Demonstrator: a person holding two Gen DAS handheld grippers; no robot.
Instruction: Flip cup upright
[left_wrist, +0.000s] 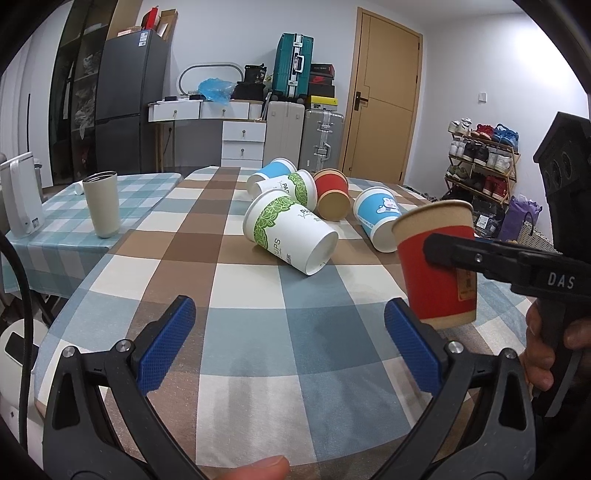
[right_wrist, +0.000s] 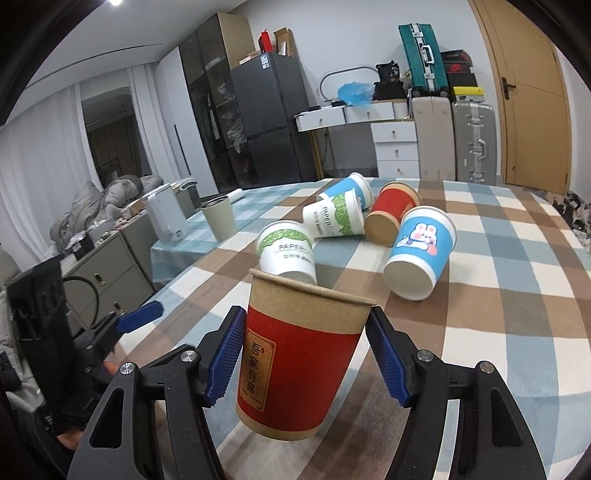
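My right gripper (right_wrist: 306, 354) is shut on a red paper cup (right_wrist: 295, 365) with a brown rim, held mouth up and slightly tilted just above the checked tablecloth (right_wrist: 498, 295). The same cup shows in the left wrist view (left_wrist: 439, 266), gripped by the right gripper's black finger (left_wrist: 454, 254). My left gripper (left_wrist: 290, 343) is open and empty, low over the cloth to the left of the held cup. Several cups lie on their sides beyond: a white-and-green cup (left_wrist: 291, 230), a blue rabbit cup (left_wrist: 376, 218), a second red cup (left_wrist: 332, 194).
A beige tumbler (left_wrist: 101, 203) stands upright on the lower side table at left, next to a white appliance (left_wrist: 20, 195). More toppled cups (left_wrist: 280, 177) lie at the back of the pile. Suitcases, drawers and a fridge stand behind the table.
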